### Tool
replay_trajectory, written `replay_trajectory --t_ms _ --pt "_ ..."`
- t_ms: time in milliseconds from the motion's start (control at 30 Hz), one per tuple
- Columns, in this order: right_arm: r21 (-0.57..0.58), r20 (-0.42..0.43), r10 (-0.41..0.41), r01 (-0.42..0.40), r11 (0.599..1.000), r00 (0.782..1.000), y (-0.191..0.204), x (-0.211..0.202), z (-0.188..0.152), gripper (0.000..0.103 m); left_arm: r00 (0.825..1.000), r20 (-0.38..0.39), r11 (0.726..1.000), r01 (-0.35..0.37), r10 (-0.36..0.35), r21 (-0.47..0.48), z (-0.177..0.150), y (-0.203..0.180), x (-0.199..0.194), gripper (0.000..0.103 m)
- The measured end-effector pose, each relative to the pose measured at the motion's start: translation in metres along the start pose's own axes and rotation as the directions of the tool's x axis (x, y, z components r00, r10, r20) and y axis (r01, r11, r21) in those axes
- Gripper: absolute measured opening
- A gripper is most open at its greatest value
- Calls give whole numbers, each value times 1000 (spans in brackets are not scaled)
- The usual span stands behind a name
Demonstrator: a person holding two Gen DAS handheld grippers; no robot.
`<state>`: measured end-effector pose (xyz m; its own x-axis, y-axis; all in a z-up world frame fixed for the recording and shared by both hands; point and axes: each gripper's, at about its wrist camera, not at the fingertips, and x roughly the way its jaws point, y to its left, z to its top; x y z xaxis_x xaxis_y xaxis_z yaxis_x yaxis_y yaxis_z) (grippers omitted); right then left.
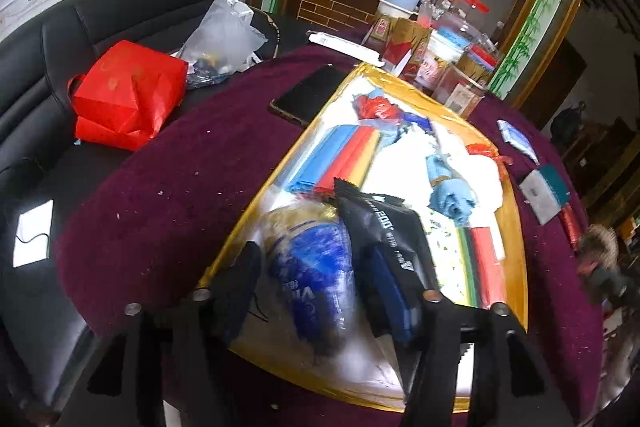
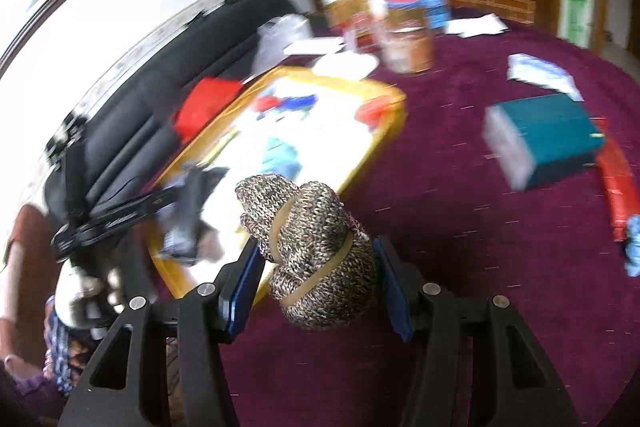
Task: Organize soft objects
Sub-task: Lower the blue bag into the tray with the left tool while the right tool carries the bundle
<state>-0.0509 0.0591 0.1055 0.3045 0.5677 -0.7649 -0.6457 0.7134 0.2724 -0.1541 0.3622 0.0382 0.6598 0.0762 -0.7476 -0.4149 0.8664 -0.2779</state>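
My left gripper (image 1: 320, 279) is shut on a blue-and-white plastic pack (image 1: 310, 267) together with a black foil pouch (image 1: 384, 223), above the near end of a gold-rimmed tray (image 1: 516, 211) of folded cloths and bags. My right gripper (image 2: 318, 259) is shut on a brown-and-white knitted bundle (image 2: 316, 247) bound with rubber bands, held over the purple tablecloth by the tray's near corner (image 2: 396, 95). The left gripper (image 2: 132, 211) with its pouch shows blurred at the left of the right wrist view.
A phone (image 1: 308, 93) lies beside the tray. A red bag (image 1: 128, 99) and clear bag (image 1: 224, 35) sit on a black sofa. Jars and boxes (image 1: 452, 63) stand behind the tray. A teal box (image 2: 548, 139), red packet (image 2: 620, 183) and white packet (image 2: 540, 71) lie right.
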Motion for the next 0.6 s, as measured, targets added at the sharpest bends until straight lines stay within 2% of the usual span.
replay_trajectory --t_ms 100,167,267,433,600 --pt "-35 -52 59 -61 998 997 33 16 -4 55 999 29 1000 13 -13 -7 -4 -2 -14 70" --pt "-78 -91 70 -78 994 993 57 28 -7 55 997 68 1000 27 -27 -5 -8 -3 -30 72" --pt "-146 -148 70 -92 985 986 86 44 -14 55 990 138 1000 6 -5 -5 -13 -4 -53 79" --pt "-270 -221 -22 -40 962 975 125 78 -26 55 974 214 997 -76 75 -6 -19 0 -75 88" --pt "-349 -264 -128 29 937 956 140 107 -34 56 960 243 990 -144 141 -5 -23 3 -79 90"
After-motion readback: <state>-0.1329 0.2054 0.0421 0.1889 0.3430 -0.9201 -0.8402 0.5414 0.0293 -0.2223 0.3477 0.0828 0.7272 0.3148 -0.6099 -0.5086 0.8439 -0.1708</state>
